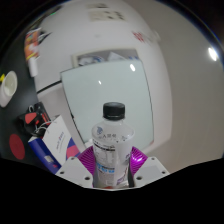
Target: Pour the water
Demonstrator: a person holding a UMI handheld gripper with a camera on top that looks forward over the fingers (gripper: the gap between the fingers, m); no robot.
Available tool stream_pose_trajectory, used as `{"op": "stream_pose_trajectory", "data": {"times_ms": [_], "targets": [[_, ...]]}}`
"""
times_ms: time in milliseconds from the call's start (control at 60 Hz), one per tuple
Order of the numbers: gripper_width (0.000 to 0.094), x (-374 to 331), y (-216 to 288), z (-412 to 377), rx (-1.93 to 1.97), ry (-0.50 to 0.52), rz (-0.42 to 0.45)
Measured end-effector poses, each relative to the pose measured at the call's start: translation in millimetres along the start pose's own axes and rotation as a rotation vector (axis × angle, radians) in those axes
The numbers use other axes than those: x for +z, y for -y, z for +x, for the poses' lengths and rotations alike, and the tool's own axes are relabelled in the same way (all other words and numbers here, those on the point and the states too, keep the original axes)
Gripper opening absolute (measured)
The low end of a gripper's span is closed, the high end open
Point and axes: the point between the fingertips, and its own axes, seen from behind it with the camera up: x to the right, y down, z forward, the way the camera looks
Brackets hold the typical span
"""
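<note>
You have the water bottle (pixel 112 145) standing upright between the two fingers of your gripper (pixel 111 163); the purple pads (pixel 92 160) sit close against its sides low down, so I think you are holding it, pinched narrow around its body; the black cap (pixel 114 110) looks like it is on top of the bottle.

I think you are at the carrying step: the bottle is picked up, but no water is going out yet, because the bottle is not tipped; I cannot see any cup or bowl to pour into; so your next move needs you to find that thing first, bring the bottle over it, and then tip slowly; the cap may have to come off too, or nothing will come out.

Now count with me: one bottle; one cap; two pads; one big white board (pixel 115 92) lying flat beyond the bottle; one small white tag (pixel 60 136) beside the fingers; some other small things lie near the tag, but I cannot tell what they are.
</note>
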Motion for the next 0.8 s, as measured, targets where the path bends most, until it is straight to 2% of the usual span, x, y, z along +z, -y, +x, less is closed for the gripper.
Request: {"op": "stream_pose_trajectory", "data": {"times_ms": [100,183,367,417,583,800], "targets": [[0.0391,5,77,-43,-0.297,0.01,0.154],[0.0391,1,118,-98,-0.492,0.052,0.286],[0.0393,-7,154,-191,-0.849,0.13,0.407],[0.0391,-7,152,-207,-0.899,0.144,0.433],[0.0393,-7,152,-224,-0.923,0.18,0.406],[0.0396,-15,175,-179,-0.675,0.197,0.447]]}}
